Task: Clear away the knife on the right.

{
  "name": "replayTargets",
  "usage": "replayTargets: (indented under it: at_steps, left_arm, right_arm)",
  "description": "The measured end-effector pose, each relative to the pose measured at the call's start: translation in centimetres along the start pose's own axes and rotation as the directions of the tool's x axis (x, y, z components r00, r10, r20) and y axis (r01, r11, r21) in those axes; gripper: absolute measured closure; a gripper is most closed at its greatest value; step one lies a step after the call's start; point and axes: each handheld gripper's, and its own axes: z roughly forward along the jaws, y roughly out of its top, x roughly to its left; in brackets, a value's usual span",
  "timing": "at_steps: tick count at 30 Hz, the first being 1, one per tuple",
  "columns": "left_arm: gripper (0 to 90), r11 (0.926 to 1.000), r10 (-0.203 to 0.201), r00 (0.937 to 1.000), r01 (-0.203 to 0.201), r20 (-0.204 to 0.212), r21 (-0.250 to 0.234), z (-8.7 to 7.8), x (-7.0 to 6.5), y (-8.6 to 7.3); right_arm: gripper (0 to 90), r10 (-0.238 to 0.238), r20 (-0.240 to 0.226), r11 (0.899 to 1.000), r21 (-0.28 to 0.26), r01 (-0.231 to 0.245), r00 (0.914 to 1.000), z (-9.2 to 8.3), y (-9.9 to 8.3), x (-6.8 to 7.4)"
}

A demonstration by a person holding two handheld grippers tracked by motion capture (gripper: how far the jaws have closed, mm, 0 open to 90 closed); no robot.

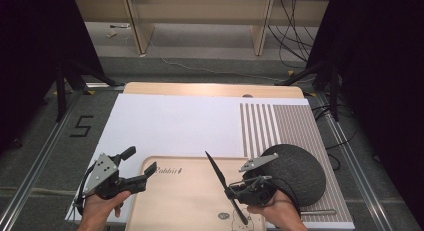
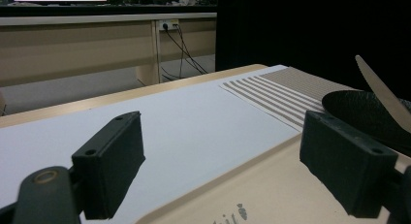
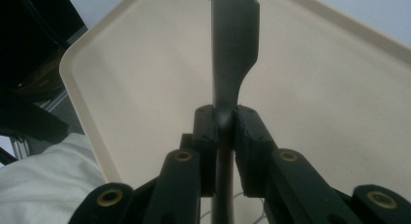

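the right gripper [image 1: 235,188] is clamped on a knife [image 1: 218,172] by its middle, holding it over the tray [image 1: 175,201], blade slanting up. the left gripper [image 1: 137,168] hangs with jaws wide apart and empty at the tray's left edge. it looks like a placing step; next i'd lower the knife flat onto the tray, then release.

Pale wooden table [image 1: 210,88] under a white sheet [image 1: 170,126], striped mat [image 1: 280,123], beige tray [image 1: 185,201] and black plate [image 1: 300,171].

Dark slim knife [image 1: 220,177], held by its middle above the beige tray's [image 1: 175,211] right half, blade tip slanting up toward the tray's far edge.
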Motion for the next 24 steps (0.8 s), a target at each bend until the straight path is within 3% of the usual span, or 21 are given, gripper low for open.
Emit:
replayTargets:
  at_steps: [10, 24]
  left_arm:
    - [15.5, 1.0000, 0.001, 1.0000, -0.001, 0.000, 0.002, 0.0, -0.1, 0.0]
    - [15.6, 0.9999, 0.012, 0.9999, -0.012, 0.002, 0.010, 0.1, -0.2, -0.1]
  right_arm:
    - [80.7, 0.012, 0.004, 0.999, 0.047, -0.012, 0.9999, 0.4, -0.7, 0.1]
    - [80.7, 0.029, 0.026, 0.989, 0.146, -0.032, 0.9993, 1.9, -1.2, -0.2]
